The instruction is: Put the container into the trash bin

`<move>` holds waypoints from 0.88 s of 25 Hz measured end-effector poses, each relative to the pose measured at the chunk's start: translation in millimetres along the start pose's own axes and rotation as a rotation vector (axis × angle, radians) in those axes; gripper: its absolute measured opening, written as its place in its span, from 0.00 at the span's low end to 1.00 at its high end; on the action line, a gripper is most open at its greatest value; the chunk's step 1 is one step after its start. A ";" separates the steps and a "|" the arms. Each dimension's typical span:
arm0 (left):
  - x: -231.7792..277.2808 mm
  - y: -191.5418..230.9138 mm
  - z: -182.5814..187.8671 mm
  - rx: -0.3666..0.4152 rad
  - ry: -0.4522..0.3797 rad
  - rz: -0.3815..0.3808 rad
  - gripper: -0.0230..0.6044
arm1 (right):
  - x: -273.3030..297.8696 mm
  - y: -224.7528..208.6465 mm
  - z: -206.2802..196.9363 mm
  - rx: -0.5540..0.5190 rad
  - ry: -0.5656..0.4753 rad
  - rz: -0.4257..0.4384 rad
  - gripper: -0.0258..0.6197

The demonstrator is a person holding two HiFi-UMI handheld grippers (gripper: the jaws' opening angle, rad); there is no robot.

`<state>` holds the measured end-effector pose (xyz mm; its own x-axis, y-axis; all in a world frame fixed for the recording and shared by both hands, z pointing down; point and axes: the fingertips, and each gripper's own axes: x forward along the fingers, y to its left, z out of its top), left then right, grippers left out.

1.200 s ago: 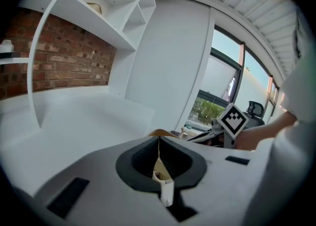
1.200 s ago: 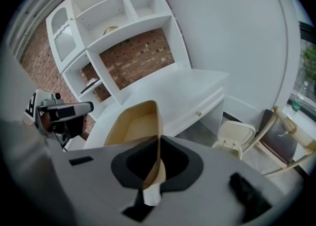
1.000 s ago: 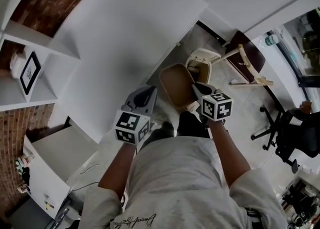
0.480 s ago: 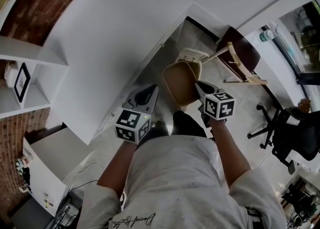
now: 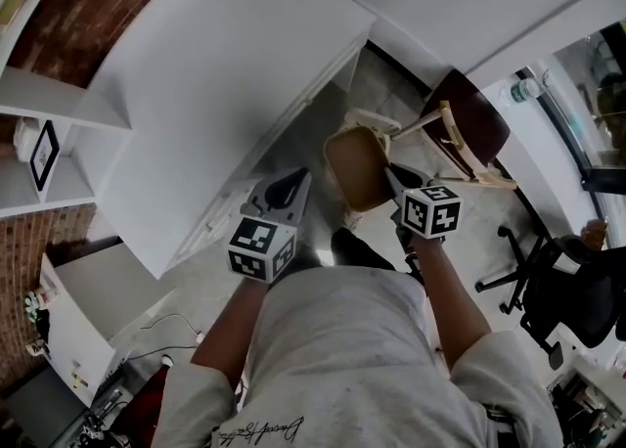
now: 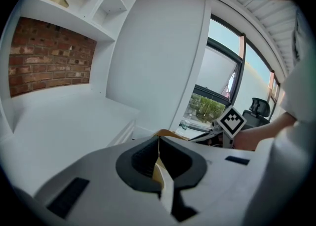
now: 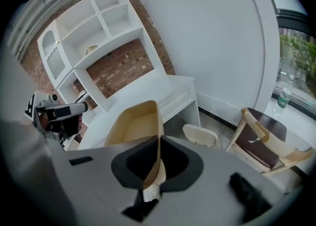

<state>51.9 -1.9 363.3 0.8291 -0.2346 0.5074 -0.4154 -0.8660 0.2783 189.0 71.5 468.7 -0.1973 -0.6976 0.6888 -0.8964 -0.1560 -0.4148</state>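
Container (image 5: 354, 164) is airborne, pinched by one wall in right gripper (image 7: 158, 160), just short of trash bin (image 7: 200, 135) on the floor and not over its opening yet. Left gripper (image 6: 158, 163) is pressed together, empty, farther from bin. Pickup looks done. Remaining: carry over bin, release.

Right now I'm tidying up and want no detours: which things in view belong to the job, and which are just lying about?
Job: tan open-topped container, its rim in the right gripper; cream lidded trash bin.
Lying about: wooden chair with a dark seat; black office chair; clear water bottle; white desk.
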 end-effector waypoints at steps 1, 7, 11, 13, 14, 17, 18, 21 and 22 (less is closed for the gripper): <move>3.1 -2.0 1.2 -0.002 -0.001 0.005 0.07 | -0.2 -3.6 1.0 -0.003 0.003 0.005 0.10; 19.5 -18.1 5.3 -0.002 -0.002 0.032 0.07 | -3.5 -27.2 7.4 -0.018 0.001 0.023 0.10; 29.4 -29.0 9.6 -0.001 -0.013 0.047 0.07 | -10.0 -40.9 10.9 -0.027 0.000 0.033 0.10; 33.9 -34.3 12.3 -0.001 -0.020 0.050 0.07 | -13.5 -48.0 11.3 -0.026 -0.001 0.034 0.10; 35.3 -36.4 13.6 0.000 -0.023 0.050 0.07 | -14.9 -50.8 11.1 -0.024 -0.001 0.034 0.10; 35.5 -40.3 15.5 0.004 -0.026 0.052 0.07 | -18.6 -55.2 9.2 -0.018 -0.004 0.031 0.09; 35.4 -41.0 16.1 0.005 -0.025 0.052 0.07 | -19.6 -56.2 8.7 -0.014 -0.005 0.029 0.10; 36.1 -41.2 18.5 0.009 -0.019 0.045 0.07 | -20.4 -59.7 6.8 0.004 -0.013 0.018 0.09; 37.1 -40.4 18.6 0.010 -0.016 0.041 0.07 | -19.8 -60.6 5.3 0.012 -0.014 0.014 0.10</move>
<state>106.4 16.2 355.7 0.8171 -0.2772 0.5054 -0.4457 -0.8598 0.2490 249.4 91.1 477.1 -0.2045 -0.7094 0.6745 -0.8889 -0.1540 -0.4315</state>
